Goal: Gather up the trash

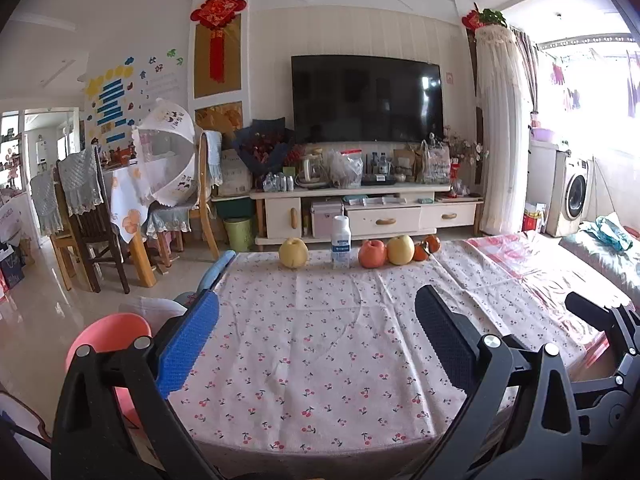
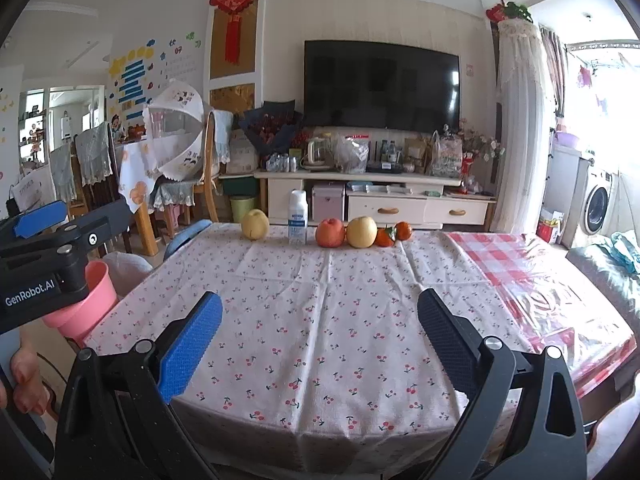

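Left claw: the left claw (image 1: pixel 316 340) is spread wide and holds nothing; it hangs over the near edge of the desk (image 1: pixel 320 360).
Right claw: the right claw (image 2: pixel 320 340) is also wide apart and empty, over the same near edge, beside the left one.
Desk cover: cherry-print cloth; a red checked plastic sheet (image 2: pixel 532 280) lies on the right part.
Far edge row: pale pear (image 2: pixel 254 224), white bottle (image 2: pixel 298 218) standing upright, red apple (image 2: pixel 330 233) touching a second pear (image 2: pixel 361 232), then two tangerines (image 2: pixel 394 234).
Trash container: pink bin (image 2: pixel 90 300) stands off the desk's left side, near the left claw.
Loose trash: none can be made out on the cloth.
Hand: fingers (image 2: pixel 26 376) grip the left handle.
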`<control>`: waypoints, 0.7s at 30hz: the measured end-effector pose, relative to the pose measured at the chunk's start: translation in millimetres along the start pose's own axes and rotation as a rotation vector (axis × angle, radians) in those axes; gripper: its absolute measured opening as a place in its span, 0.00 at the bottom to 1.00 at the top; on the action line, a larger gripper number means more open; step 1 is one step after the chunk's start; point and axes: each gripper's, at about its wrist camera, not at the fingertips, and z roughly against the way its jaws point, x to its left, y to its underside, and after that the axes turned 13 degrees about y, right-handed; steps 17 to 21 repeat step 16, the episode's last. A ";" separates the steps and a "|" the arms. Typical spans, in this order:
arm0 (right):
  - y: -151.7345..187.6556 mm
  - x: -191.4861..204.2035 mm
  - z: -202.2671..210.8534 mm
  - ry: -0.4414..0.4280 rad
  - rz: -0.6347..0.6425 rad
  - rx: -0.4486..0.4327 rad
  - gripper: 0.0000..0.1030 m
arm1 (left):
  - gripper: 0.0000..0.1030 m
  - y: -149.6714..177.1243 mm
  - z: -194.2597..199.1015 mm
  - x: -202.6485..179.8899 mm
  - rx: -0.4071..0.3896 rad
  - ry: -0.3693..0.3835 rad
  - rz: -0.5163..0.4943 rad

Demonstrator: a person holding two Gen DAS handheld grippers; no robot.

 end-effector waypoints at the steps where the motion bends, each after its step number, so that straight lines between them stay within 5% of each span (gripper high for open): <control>1: 1.4 0.8 -5.2 -0.002 0.001 0.010 0.94 | 0.96 1.0 -3.0 0.0 0.002 0.000 0.000; 7: 12.4 0.8 -44.0 -0.015 -0.003 0.084 0.94 | 0.96 12.9 -40.6 -2.2 0.065 0.006 -0.015; 16: 25.0 -6.2 -158.5 -0.018 -0.041 0.344 0.94 | 0.96 51.6 -162.0 17.9 0.351 -0.008 0.112; 21: 25.0 -6.2 -158.5 -0.018 -0.041 0.344 0.94 | 0.96 51.6 -162.0 17.9 0.351 -0.008 0.112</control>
